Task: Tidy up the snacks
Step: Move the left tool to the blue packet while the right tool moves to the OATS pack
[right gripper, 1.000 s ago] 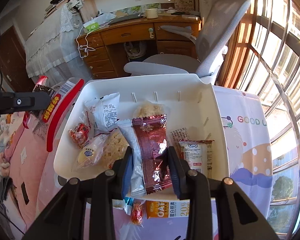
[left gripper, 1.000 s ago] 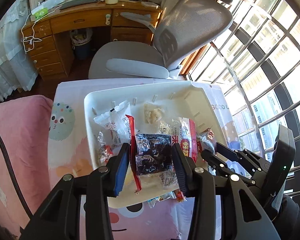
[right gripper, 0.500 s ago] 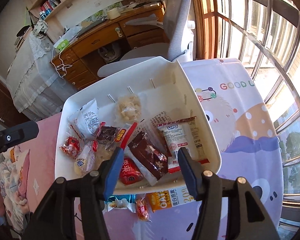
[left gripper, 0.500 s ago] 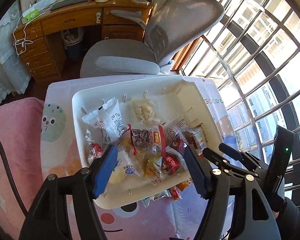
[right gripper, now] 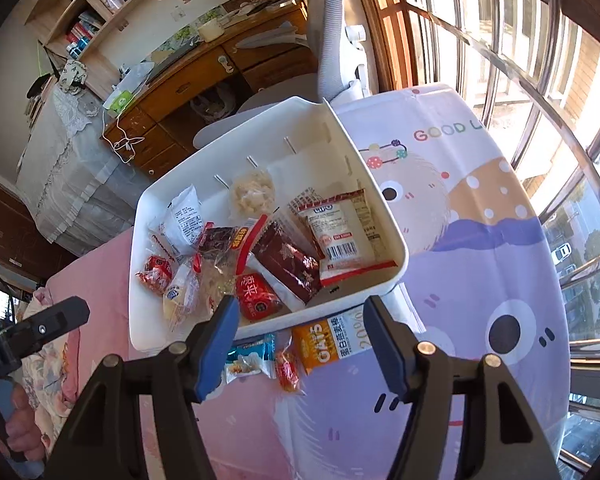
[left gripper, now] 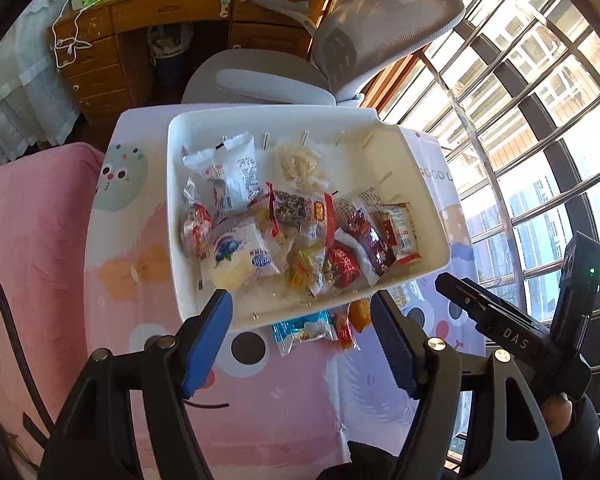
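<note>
A white bin (left gripper: pixel 420 184) (right gripper: pixel 380 200) sits on the cartoon-print tablecloth and holds several snack packets, among them a dark maroon packet (right gripper: pixel 290 262) and a red-edged clear packet (left gripper: pixel 300 210). Three packets lie on the cloth at the bin's near edge: a blue one (left gripper: pixel 302 330) (right gripper: pixel 248 356), a small red one (right gripper: pixel 287 368) and an orange oats packet (right gripper: pixel 332 346). My left gripper (left gripper: pixel 302 314) is open and empty, above the bin's near edge. My right gripper (right gripper: pixel 298 318) is open and empty, above the same edge.
A grey office chair (left gripper: pixel 292 80) stands behind the table, with a wooden desk (left gripper: pixel 172 12) beyond. Barred windows (right gripper: pixel 540 80) run along the right. A pink blanket (left gripper: pixel 28 240) lies left of the tablecloth.
Both grippers opened and dropped their packets into the bin: the left the red-edged clear one, the right the maroon one. Both then pulled back toward me.
</note>
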The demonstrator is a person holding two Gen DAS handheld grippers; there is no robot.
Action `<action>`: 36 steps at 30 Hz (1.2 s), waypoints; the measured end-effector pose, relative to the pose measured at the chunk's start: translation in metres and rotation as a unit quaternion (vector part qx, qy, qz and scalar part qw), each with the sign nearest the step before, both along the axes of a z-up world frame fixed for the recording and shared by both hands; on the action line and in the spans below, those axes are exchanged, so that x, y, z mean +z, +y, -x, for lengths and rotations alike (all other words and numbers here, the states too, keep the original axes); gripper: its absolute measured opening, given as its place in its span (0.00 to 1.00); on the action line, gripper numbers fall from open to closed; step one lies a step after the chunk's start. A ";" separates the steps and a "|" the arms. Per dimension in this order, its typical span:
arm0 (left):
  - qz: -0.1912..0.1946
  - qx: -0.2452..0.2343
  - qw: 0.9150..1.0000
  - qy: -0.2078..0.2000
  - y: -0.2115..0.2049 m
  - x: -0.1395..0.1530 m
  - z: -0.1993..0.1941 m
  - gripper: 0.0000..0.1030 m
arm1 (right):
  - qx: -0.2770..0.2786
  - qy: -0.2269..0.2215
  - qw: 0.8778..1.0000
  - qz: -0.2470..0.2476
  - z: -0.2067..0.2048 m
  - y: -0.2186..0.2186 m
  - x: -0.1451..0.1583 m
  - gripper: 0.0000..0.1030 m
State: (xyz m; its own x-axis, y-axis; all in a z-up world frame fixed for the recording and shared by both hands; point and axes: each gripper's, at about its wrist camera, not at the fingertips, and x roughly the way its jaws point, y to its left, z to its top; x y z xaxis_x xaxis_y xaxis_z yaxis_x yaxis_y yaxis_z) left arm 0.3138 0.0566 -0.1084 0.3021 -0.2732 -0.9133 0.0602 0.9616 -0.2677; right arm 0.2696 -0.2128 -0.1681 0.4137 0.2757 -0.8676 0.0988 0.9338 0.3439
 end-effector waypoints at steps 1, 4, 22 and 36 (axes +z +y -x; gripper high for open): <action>0.001 0.001 1.000 0.004 0.000 -0.002 0.003 0.68 | -0.005 0.006 1.000 -0.005 0.001 -0.004 -0.002 0.63; 0.001 0.005 1.000 0.019 -0.001 -0.011 0.013 0.69 | -0.020 0.026 0.999 -0.022 0.007 -0.012 -0.010 0.63; -0.036 0.005 0.994 0.104 -0.019 -0.109 0.038 0.69 | -0.087 0.127 0.985 -0.082 0.012 -0.024 -0.081 0.64; -0.049 0.010 0.993 0.106 -0.028 -0.145 0.018 0.69 | -0.113 0.113 0.982 -0.098 0.000 -0.018 -0.102 0.67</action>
State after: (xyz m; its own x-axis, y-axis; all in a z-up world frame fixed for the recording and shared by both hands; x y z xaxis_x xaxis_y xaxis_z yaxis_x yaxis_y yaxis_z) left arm 0.2955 0.0286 -0.2531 0.1038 -0.1754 -0.9790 -0.0073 0.9842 -0.1771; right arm 0.2696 -0.2305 -0.2701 0.2857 0.3702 -0.8839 0.3905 0.7973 0.4601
